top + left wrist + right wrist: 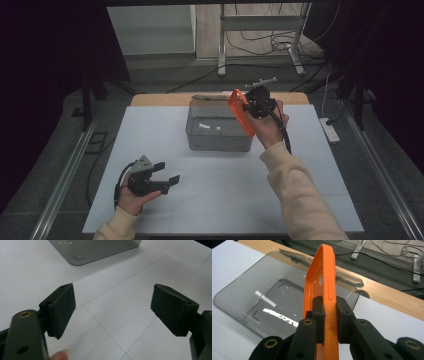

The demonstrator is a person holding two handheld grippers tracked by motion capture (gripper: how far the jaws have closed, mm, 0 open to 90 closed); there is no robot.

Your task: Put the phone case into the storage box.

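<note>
Orange phone case (pixel 325 280) clamped in right gripper (pixel 329 307) over white tabletop (pixel 225 190), left gripper (pixel 112 307) spread apart, cabled grey floor (pixel 260 42) beyond.

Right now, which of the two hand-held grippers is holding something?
The right hand-held gripper, clamped on the orange plastic phone case; the left hand-held gripper stands open and empty.

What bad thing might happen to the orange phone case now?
1. The right tongs pinch only the thin edge of the orange phone case, so it might twist or slip.
2. It hangs above the clear grey box, near its right wall, and could bump the rim going in.
3. The left tongs sit open far away, unable to help.
</note>
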